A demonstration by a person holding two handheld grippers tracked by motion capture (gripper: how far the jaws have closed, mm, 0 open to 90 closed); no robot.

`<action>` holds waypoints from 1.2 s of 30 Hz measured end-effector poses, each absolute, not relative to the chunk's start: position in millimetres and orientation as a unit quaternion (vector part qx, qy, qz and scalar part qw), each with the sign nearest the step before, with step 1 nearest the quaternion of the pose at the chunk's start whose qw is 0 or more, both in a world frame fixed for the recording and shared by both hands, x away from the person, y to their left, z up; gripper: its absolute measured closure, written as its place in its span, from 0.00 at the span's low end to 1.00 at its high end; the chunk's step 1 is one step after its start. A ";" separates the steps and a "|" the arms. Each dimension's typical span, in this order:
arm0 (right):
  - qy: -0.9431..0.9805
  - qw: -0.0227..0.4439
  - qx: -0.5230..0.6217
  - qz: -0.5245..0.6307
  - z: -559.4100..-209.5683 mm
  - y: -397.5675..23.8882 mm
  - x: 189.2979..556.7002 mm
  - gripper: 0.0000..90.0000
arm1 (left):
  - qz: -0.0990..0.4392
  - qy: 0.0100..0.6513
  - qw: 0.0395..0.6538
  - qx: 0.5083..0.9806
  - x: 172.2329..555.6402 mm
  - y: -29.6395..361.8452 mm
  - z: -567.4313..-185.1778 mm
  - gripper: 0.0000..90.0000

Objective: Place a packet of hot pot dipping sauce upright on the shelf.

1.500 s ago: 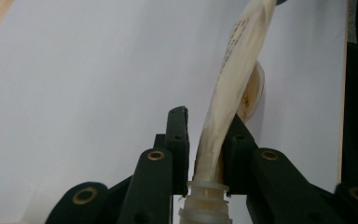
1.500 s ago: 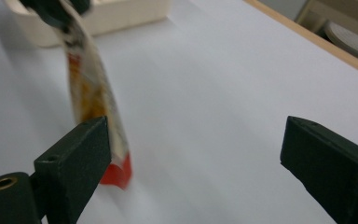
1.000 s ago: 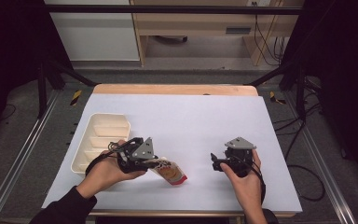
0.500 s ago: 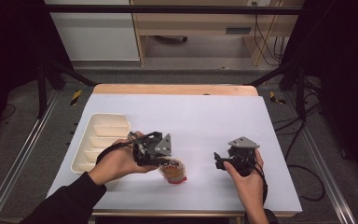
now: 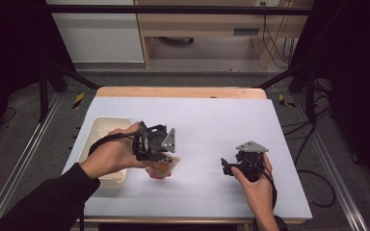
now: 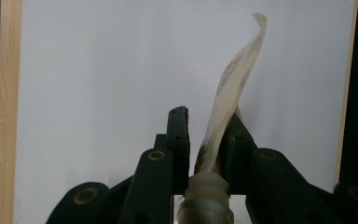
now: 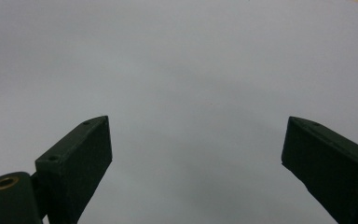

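A small see-through pouch (image 5: 162, 168) with a reddish lower end hangs over the white table top (image 5: 212, 120). My left gripper (image 5: 160, 158) is shut on it from above. In the left gripper view the jaws of that gripper (image 6: 207, 123) pinch the flat pouch (image 6: 235, 79) just past its ribbed spout (image 6: 205, 196), and the free end curls away from me. My right gripper (image 5: 225, 166) rests low over the table to the right, pointing left. Its jaws (image 7: 198, 140) stand wide open with bare table between them.
A cream tray (image 5: 96, 130) with dividers lies at the table's left edge, partly under the left hand. A wooden strip (image 5: 180, 91) runs along the table's far edge. Metal rails and cables flank the table on both sides.
The left gripper has risen and tipped downward with the pouch in it. The pouch has gone from lying on the table to hanging off it. The right gripper has stayed put.
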State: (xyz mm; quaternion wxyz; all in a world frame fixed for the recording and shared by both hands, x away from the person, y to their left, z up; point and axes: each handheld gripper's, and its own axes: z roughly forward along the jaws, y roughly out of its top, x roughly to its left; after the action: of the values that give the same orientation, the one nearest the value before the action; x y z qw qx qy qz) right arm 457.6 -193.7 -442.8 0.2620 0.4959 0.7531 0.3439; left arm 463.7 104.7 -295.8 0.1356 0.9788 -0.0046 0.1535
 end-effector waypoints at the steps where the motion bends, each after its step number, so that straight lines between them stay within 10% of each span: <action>1: 0.753 0.262 0.497 0.343 -442.6 -193.5 457.4 0.10 | 0.154 -0.003 0.134 0.979 464.6 107.3 -293.4 0.85; 36: 0.759 0.271 0.475 0.352 -441.1 -183.5 454.7 0.10 | 0.188 0.072 0.148 0.968 491.4 183.0 -258.9 0.85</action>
State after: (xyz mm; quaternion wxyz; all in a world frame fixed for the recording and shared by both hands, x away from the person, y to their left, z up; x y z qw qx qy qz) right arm 454.7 -183.5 -441.1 0.2713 0.4752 0.7593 0.3521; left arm 491.4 183.0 -258.9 0.1483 0.9682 0.0715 0.1884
